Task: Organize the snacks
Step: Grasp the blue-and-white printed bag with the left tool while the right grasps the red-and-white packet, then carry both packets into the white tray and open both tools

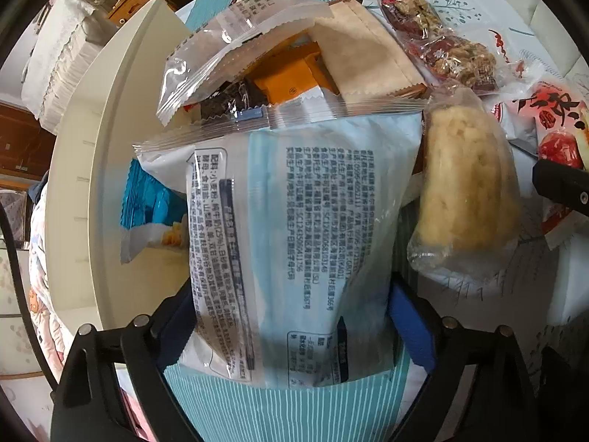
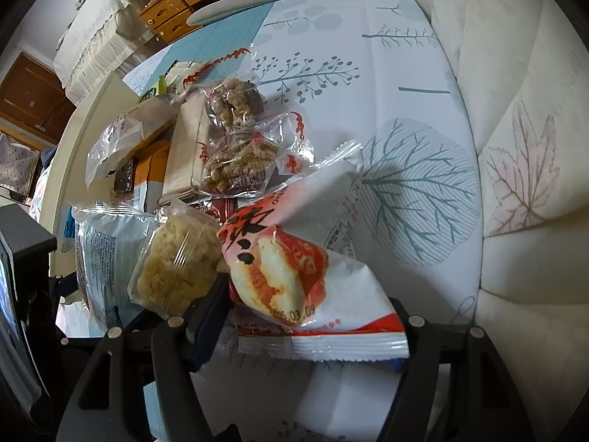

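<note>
Left gripper [image 1: 291, 335] clamps the pale blue printed packet [image 1: 291, 243]; just right of that packet lies a clear-wrapped yellowish cake [image 1: 467, 184], beyond it an orange box [image 1: 291, 81] and brown paper packet [image 1: 364, 59].

Snack packets partly hidden behind one another on a tabletop.
A large pale blue packet [image 1: 291, 250] covers most of a blue and white packet [image 1: 147, 213] and an orange box [image 1: 291, 81]. Its small print is too blurred to read. A red and white packet [image 2: 305, 287] hides the right tool's blue pad tips.
</note>
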A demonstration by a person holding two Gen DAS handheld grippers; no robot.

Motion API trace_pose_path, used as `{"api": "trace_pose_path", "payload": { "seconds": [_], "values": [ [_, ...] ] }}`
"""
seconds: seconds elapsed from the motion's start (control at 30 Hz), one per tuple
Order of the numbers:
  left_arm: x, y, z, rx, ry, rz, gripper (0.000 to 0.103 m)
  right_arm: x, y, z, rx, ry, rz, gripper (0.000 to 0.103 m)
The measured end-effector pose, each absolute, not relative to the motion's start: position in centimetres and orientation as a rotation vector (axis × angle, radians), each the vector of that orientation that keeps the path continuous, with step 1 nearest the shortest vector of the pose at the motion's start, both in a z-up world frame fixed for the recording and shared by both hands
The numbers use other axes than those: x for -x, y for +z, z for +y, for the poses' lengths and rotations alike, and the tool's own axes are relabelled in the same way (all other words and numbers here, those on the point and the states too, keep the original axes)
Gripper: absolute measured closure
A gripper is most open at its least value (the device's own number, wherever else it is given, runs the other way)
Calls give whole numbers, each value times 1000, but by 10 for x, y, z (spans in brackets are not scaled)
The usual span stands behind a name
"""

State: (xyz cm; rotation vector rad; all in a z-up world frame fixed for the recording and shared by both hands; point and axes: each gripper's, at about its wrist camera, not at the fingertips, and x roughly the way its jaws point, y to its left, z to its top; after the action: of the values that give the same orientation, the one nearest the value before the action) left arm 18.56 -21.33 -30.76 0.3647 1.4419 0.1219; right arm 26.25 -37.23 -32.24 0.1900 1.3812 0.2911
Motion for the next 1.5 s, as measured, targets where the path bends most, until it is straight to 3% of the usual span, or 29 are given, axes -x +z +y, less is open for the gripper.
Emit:
{"api": "trace_pose_path", "payload": {
  "seconds": [0.53, 0.87, 1.5],
  "values": [
    [-154, -301, -211, -292, 34, 1601, 11, -246, -319, -381, -266, 243, 1487, 37],
    [-136, -238, -184, -231, -53, 1548, 11, -221, -305, -382, -294, 194, 1520, 38],
    [-129, -136, -117, -166, -111, 1359, 11, -195, -238, -311, -330, 248, 1403, 38]
  ]
}}
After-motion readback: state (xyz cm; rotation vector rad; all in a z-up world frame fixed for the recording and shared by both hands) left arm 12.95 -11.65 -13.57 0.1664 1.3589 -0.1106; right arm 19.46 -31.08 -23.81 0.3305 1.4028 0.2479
